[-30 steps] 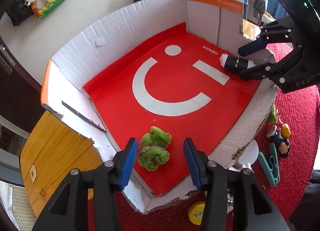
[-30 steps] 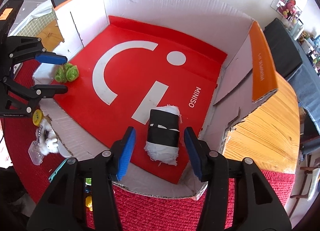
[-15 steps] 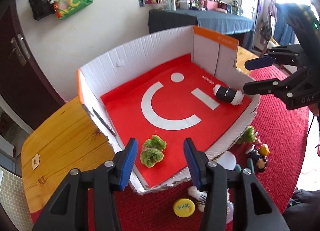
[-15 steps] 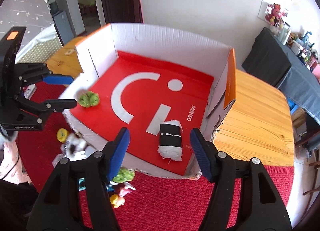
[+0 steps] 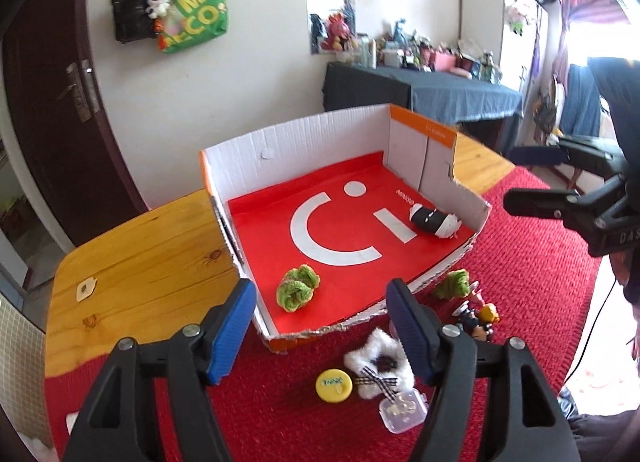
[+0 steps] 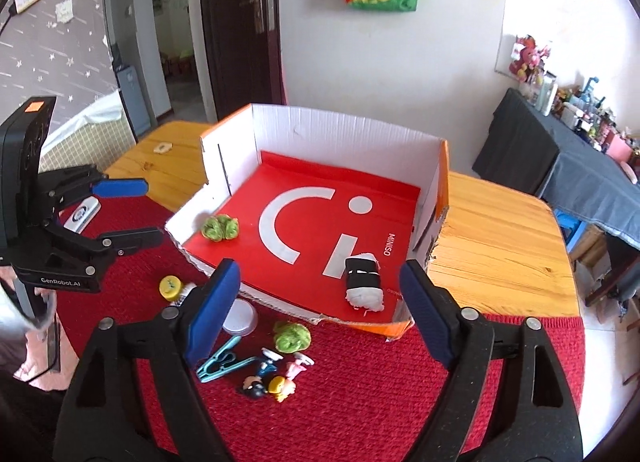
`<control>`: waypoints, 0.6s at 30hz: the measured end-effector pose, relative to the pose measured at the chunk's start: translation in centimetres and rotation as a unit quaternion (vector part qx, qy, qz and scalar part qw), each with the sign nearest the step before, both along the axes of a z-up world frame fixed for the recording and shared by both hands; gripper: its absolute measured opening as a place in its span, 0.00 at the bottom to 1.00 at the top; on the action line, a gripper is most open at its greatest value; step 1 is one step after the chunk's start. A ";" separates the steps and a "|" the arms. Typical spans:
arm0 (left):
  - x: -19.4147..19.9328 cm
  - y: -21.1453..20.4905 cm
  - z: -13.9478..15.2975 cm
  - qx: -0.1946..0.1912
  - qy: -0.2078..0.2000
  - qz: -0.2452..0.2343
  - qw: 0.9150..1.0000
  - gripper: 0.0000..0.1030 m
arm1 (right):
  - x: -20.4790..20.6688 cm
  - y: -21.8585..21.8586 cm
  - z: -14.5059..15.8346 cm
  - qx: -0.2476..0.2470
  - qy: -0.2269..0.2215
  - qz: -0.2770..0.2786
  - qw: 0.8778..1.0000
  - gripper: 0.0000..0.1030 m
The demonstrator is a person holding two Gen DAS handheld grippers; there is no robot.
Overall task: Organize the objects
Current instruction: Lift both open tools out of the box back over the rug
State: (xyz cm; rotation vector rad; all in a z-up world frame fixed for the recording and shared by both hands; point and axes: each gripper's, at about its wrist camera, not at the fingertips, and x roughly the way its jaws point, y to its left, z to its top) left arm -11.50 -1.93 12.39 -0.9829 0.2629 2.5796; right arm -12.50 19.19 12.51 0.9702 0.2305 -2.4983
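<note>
Both grippers empty, jaws just opened: left gripper [image 5: 320, 318], right gripper [image 6: 316, 302]. Ahead of them, green knit [image 5: 297, 289] and black-and-white roll [image 6: 363, 282] lie inside the box [image 6: 344, 130]. Below the jaws, yellow cap [image 5: 333, 385], second green knit [image 6: 292, 336] and figurines [image 6: 268, 380] remain on the red mat [image 6: 360, 402].

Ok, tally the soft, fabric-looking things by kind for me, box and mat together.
Green knitted bundles: 2, one in the box at, one on the red mat at
Black-and-white roll: 1, in the box
White fluffy bow: 1, on the mat
Total: 4
</note>
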 end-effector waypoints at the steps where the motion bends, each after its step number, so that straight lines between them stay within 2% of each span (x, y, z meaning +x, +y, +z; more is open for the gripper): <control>1: 0.4 -0.1 0.1 0.005 0.004 0.004 1.000 0.70 | 0.4 0.1 0.1 -0.003 0.004 -0.002 1.000 0.81; 7: 3.4 -0.3 0.5 0.025 0.044 0.034 0.998 0.78 | 3.2 0.5 0.0 -0.021 0.038 -0.025 0.999 0.90; 11: 5.0 -0.4 0.3 0.043 0.061 0.049 0.996 0.88 | 4.9 0.6 -0.8 -0.027 0.061 -0.043 0.997 0.91; 15: 6.1 -0.8 -0.5 0.063 0.064 0.073 0.993 0.91 | 6.0 0.8 -1.8 -0.045 0.065 -0.058 0.995 0.93; 18: 6.8 -0.7 -1.2 0.065 0.065 0.089 0.992 0.93 | 6.6 0.9 -2.8 -0.057 0.068 -0.073 0.993 0.93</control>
